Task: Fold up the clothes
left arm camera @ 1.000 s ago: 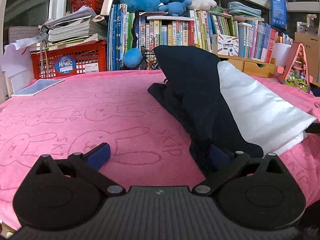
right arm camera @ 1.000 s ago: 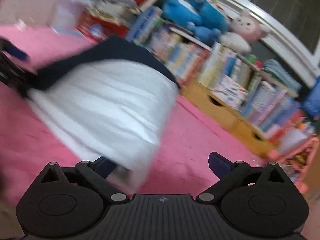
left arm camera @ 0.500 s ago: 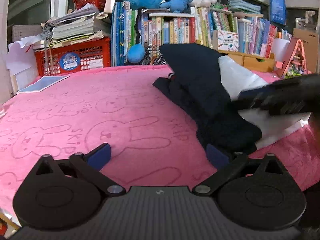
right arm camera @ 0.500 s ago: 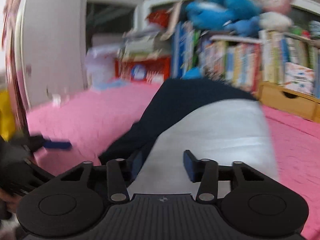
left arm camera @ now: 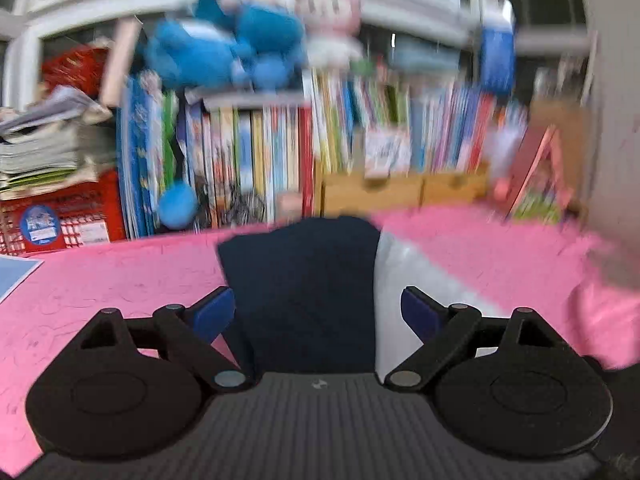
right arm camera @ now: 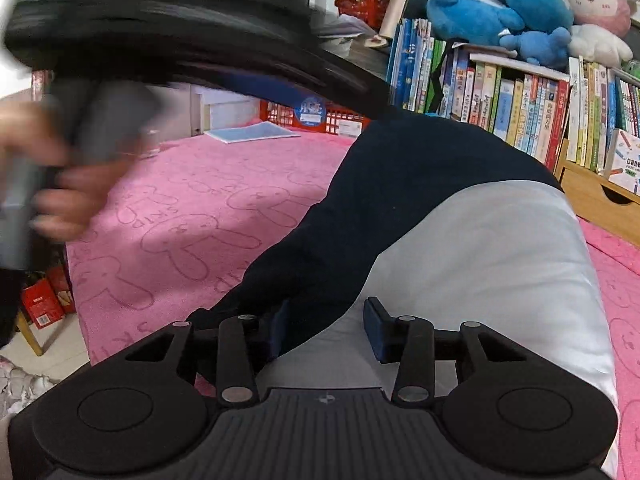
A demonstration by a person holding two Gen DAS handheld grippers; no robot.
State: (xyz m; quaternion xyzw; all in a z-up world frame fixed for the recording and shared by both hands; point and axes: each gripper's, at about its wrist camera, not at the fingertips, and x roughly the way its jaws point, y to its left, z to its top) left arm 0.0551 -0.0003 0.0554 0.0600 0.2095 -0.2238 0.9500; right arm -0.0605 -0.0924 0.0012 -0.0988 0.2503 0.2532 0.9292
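The left gripper [left arm camera: 316, 312] has its blue pads spread wide apart, one on each side of the near end of the garment [left arm camera: 304, 280], a navy and white piece lying on the pink bunny-print cloth [left arm camera: 100, 280]; the left pad sits just beside the navy edge and the right pad over the white part, and neither visibly presses the fabric. The right gripper [right arm camera: 326, 326] has its fingers partly drawn in around the near edge of the same garment [right arm camera: 420, 208], where navy meets white; cloth lies between the pads, but a gap shows and I cannot tell whether they pinch it. Just ahead of the right claw the garment mounds up, navy to the left and white to the right, running away toward the far side of the cloth. To the left of and above the right claw, the person's left hand [right arm camera: 52, 176] grips the blurred black body of the other tool, which reaches over the navy fabric. Farther off, beyond the garment in both views, stand a row of books [left arm camera: 260, 160], a red basket [left arm camera: 60, 216] to the far left, a wooden drawer unit [right arm camera: 600, 196] to the right, and blue plush toys [right arm camera: 500, 4] on top of the books.
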